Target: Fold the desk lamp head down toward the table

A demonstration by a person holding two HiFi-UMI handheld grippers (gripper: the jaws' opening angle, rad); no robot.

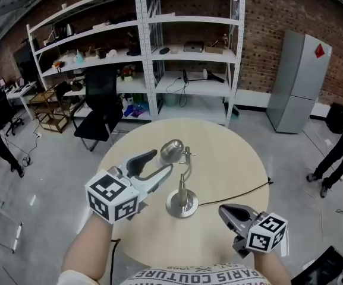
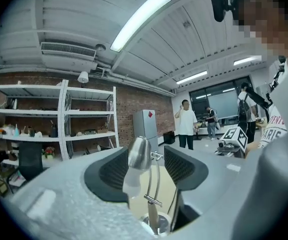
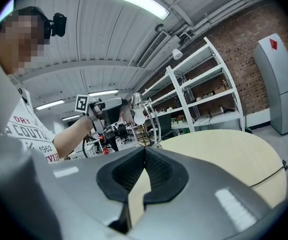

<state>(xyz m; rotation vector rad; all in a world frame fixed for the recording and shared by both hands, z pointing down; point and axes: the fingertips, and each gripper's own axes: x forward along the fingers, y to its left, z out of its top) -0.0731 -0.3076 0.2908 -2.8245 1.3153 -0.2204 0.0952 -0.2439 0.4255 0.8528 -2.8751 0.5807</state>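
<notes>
Looking mid-frame, the lamp head (image 1: 172,150) tops its upright stem on the table (image 1: 236,159), just right of the left gripper (image 1: 163,161), which gapes wide and holds nothing. The right gripper (image 1: 226,211), closed and empty, hangs lower right, farther off.

Lamp base (image 2: 156,226) half hidden; shelf items (image 1: 192,46) too small.

The desk lamp (image 1: 182,202) stands on the round worktop (image 1: 236,159); the left gripper (image 1: 162,161), jaws apart, hovers just beside the lamp head (image 1: 172,150).
</notes>
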